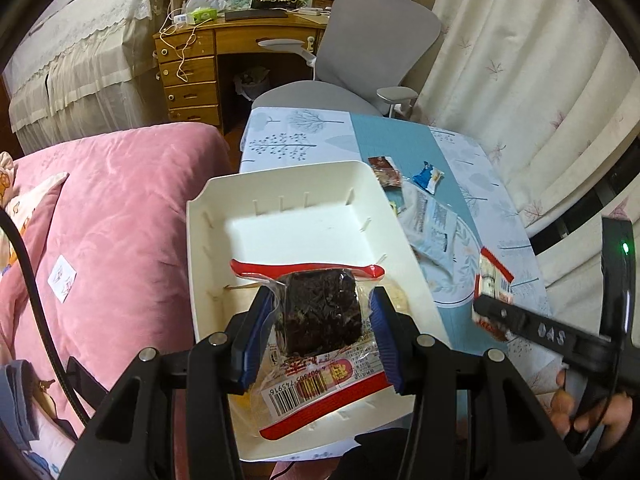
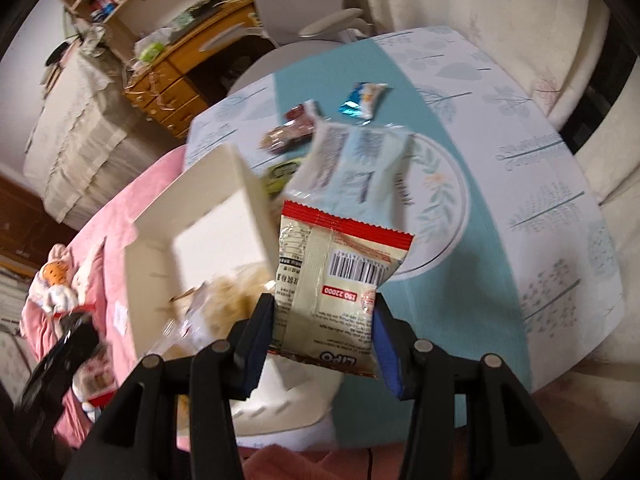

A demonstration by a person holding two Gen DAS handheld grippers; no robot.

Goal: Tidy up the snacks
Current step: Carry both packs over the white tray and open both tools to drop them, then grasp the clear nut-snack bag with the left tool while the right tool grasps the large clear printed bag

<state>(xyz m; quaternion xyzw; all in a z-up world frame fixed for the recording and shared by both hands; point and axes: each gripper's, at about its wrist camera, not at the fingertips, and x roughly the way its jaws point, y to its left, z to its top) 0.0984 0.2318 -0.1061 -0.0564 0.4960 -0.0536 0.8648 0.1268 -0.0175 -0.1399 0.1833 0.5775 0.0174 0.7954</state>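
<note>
My left gripper (image 1: pixel 320 316) is shut on a clear packet with a dark square snack and red edges (image 1: pixel 320 312), held above the white tray (image 1: pixel 280 192). My right gripper (image 2: pixel 324 324) is shut on a cream packet with a red top and barcode (image 2: pixel 340 276), just right of the tray (image 2: pixel 224 184); it also shows at the right of the left wrist view (image 1: pixel 494 280). Pale snack packs (image 2: pixel 236 292) lie in the tray's near end. On the table lie a light blue packet (image 2: pixel 360 160), a blue and white candy (image 2: pixel 364 98) and a reddish packet (image 2: pixel 292 128).
The table (image 2: pixel 520 152) has a teal and white leaf-print cloth. A pink bed (image 1: pixel 120 208) lies to the left of the tray. A grey office chair (image 1: pixel 360 52) and a wooden desk (image 1: pixel 240 40) stand behind. Curtains (image 1: pixel 520 60) hang at right.
</note>
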